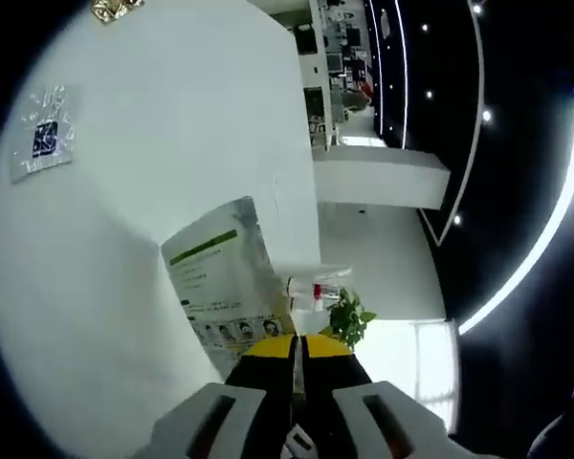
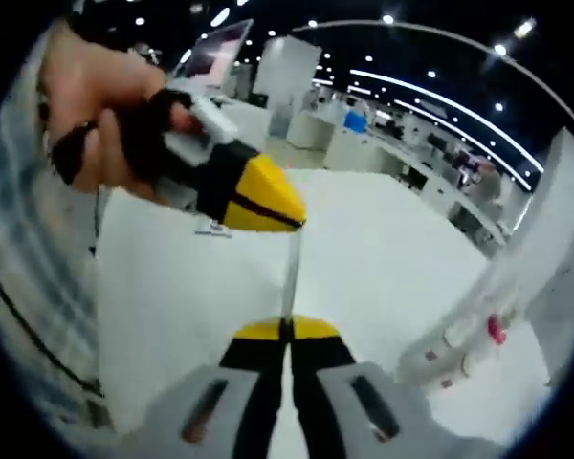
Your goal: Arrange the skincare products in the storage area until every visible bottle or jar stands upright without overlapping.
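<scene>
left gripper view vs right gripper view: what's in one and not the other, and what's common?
Left gripper view: the white packet face-on with a green stripe, a foil sachet, a small plant.
Right gripper view: a hand holding the left gripper, and blurred white items with a pink spot.
Both: the white table, and yellow-tipped jaws shut on that packet, which is seen edge-on above the right gripper.

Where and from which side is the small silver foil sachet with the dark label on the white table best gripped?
Its crinkled border, probably, not the labelled middle: the silver foil sachet lies flat on the white table, so come in low along the tabletop and pinch an edge. The left tool and right tool are both shut on the green-striped white packet.
</scene>
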